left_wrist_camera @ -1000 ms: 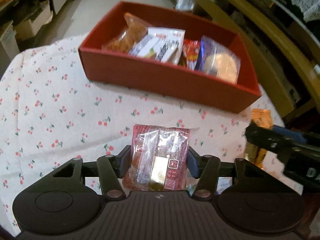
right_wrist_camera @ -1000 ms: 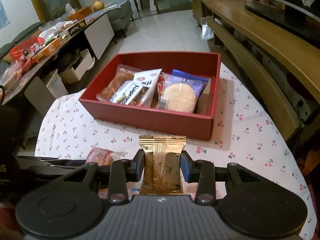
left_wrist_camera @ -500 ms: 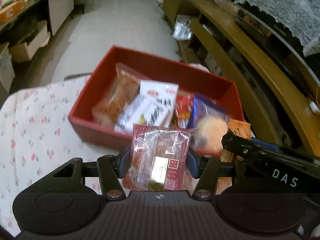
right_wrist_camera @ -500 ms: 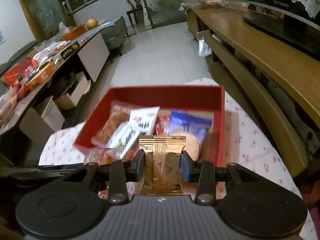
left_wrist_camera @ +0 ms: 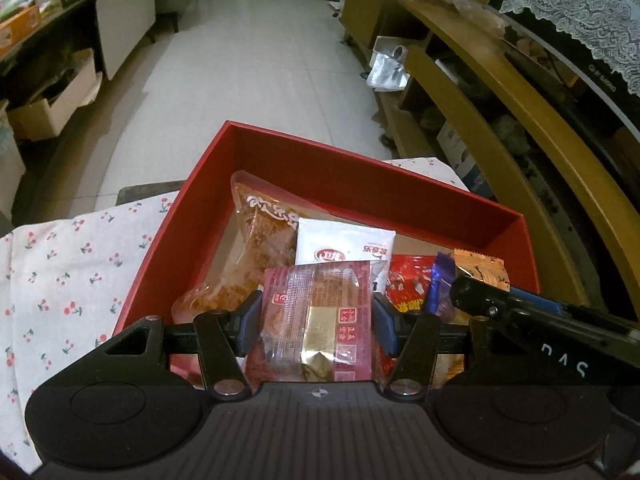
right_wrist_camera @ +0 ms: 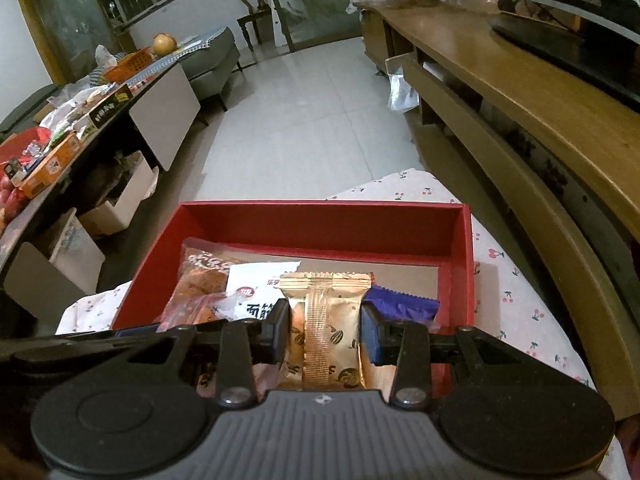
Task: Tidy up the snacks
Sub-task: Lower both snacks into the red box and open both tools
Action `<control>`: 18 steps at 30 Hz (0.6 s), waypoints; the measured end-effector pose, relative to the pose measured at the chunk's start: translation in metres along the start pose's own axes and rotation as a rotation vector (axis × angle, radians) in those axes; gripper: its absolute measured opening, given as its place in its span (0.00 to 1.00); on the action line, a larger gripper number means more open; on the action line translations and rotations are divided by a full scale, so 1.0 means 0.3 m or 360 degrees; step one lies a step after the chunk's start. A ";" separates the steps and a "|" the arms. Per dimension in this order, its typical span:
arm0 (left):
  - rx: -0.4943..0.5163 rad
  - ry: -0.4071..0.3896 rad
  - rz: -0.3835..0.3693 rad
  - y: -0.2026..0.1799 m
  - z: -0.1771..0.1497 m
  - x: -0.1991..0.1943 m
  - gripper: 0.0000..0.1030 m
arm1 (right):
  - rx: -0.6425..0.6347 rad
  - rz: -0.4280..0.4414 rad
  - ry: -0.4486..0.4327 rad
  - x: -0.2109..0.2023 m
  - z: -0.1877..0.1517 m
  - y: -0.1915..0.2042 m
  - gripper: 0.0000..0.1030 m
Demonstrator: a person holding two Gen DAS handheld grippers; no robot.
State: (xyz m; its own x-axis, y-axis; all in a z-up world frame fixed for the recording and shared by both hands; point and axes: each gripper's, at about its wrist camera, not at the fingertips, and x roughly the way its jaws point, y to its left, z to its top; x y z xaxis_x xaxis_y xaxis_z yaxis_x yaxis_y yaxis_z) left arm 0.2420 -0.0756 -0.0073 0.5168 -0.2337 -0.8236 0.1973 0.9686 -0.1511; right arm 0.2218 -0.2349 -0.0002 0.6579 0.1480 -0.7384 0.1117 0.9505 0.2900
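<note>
The left gripper (left_wrist_camera: 316,322) was clamped on a red cake packet (left_wrist_camera: 316,316), the right gripper (right_wrist_camera: 325,334) on a gold snack packet (right_wrist_camera: 326,332), both over the red box (right_wrist_camera: 320,216). The box's far half lay bare beyond an orange bag (left_wrist_camera: 260,248) and white packet (left_wrist_camera: 344,246). Gripper bodies hid the near wall. Only the left view showed the red candy pack (left_wrist_camera: 408,284); the cherry-print tablecloth (right_wrist_camera: 516,300) ended just behind the box.
</note>
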 end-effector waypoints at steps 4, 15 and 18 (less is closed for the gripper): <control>0.0006 -0.0002 0.0012 -0.001 -0.005 0.009 0.61 | -0.0001 -0.0009 0.0008 0.016 0.001 -0.004 0.44; -0.0045 0.0021 0.0043 0.035 0.009 0.035 0.61 | -0.0040 -0.0008 0.0002 0.058 0.009 0.032 0.44; -0.0055 0.0026 0.0045 0.040 0.013 0.038 0.61 | -0.0031 0.0000 0.0000 0.069 0.012 0.031 0.44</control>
State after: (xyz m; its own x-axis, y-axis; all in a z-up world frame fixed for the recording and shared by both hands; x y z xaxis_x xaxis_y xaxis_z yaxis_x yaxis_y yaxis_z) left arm 0.2534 -0.0668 -0.0163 0.5077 -0.2052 -0.8367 0.1536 0.9772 -0.1465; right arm 0.2392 -0.2239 -0.0106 0.6578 0.1478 -0.7385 0.0975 0.9556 0.2781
